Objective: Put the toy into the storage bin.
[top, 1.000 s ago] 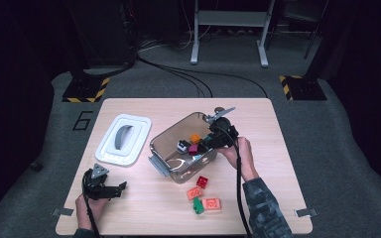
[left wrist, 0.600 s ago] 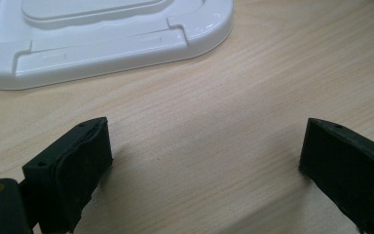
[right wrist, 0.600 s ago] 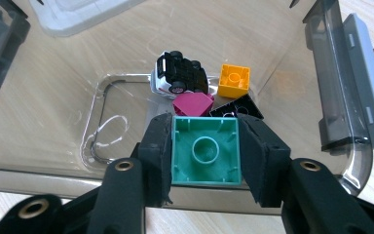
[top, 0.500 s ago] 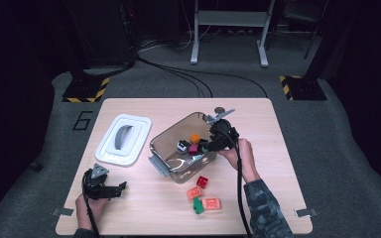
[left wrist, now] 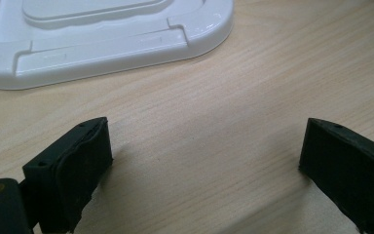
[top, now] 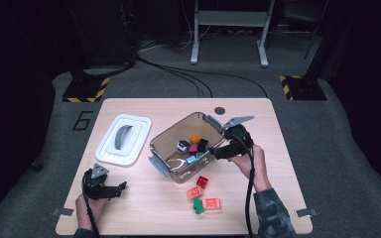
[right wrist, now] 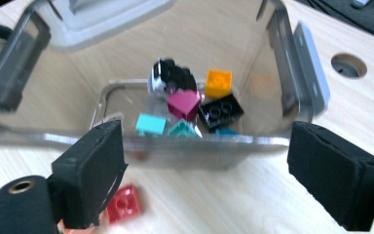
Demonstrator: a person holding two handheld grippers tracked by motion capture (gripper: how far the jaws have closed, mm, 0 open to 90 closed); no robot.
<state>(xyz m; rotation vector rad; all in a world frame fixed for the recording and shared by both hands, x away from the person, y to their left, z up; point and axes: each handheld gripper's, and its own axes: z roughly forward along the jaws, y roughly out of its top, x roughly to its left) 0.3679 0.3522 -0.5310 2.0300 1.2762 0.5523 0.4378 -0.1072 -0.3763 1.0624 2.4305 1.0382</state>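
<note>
A clear plastic container (top: 161, 144) stands mid-table and holds several small bricks, among them an orange brick (right wrist: 218, 83), a magenta brick (right wrist: 184, 103), a black brick (right wrist: 220, 111) and a cyan brick (right wrist: 151, 124). My right gripper (top: 217, 151) hangs at the container's near right rim (right wrist: 190, 142). Its jaws have just been opening and now stand wide with nothing between them. My left gripper (top: 119, 188) rests low over bare wood near the front left, open and empty (left wrist: 204, 141).
The white lid (top: 124, 139) lies left of the container, just beyond the left gripper (left wrist: 102, 44). Loose bricks lie in front of the container: a red brick (top: 202, 182), an orange-pink brick (top: 194, 192), a green brick (top: 197, 207). A round hole (top: 220, 110) marks the tabletop's far side.
The right gripper has drawn back from over the container toward its near right rim, and its jaws have spread apart. The left gripper has stayed where it was.
</note>
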